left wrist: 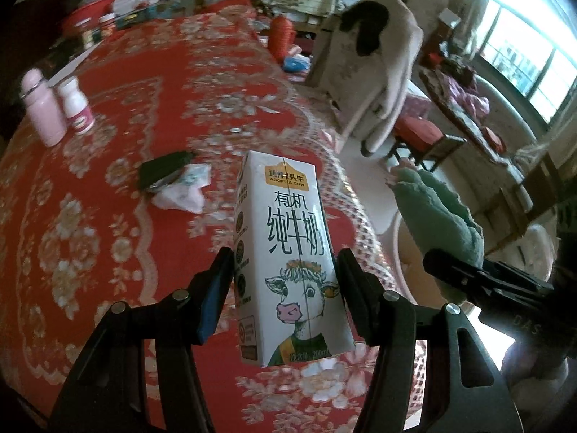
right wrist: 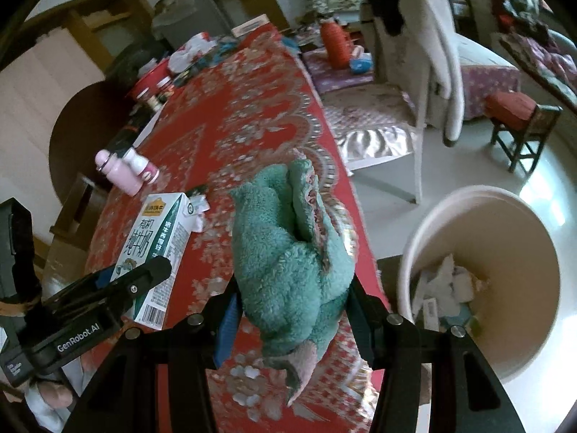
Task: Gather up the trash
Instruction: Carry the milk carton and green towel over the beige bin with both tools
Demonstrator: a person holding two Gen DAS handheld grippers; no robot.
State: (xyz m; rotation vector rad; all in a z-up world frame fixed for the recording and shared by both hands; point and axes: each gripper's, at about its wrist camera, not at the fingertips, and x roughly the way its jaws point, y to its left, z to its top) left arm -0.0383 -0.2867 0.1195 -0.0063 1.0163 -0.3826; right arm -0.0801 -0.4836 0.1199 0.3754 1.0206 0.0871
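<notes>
My left gripper (left wrist: 285,281) is shut on a white milk carton (left wrist: 285,252) with a cartoon cow, held upright above the red tablecloth (left wrist: 144,108). The right wrist view shows the same carton (right wrist: 155,249) at the left, clamped by the left gripper (right wrist: 144,274). My right gripper (right wrist: 292,306) is shut on a bunched green towel (right wrist: 292,252), which hangs above the table's near edge; the towel (left wrist: 440,216) also shows at the right of the left wrist view. A cream waste bin (right wrist: 519,223) stands on the floor to the right, with crumpled paper (right wrist: 443,285) inside.
Crumpled tissue (left wrist: 184,191) and a dark wrapper (left wrist: 162,173) lie mid-table. A pink bottle (left wrist: 41,108) and a small white bottle (left wrist: 77,104) stand at the left. Jars and bags crowd the far end. A chair (right wrist: 414,72) draped with clothes and a wooden stool (right wrist: 519,133) stand on the floor.
</notes>
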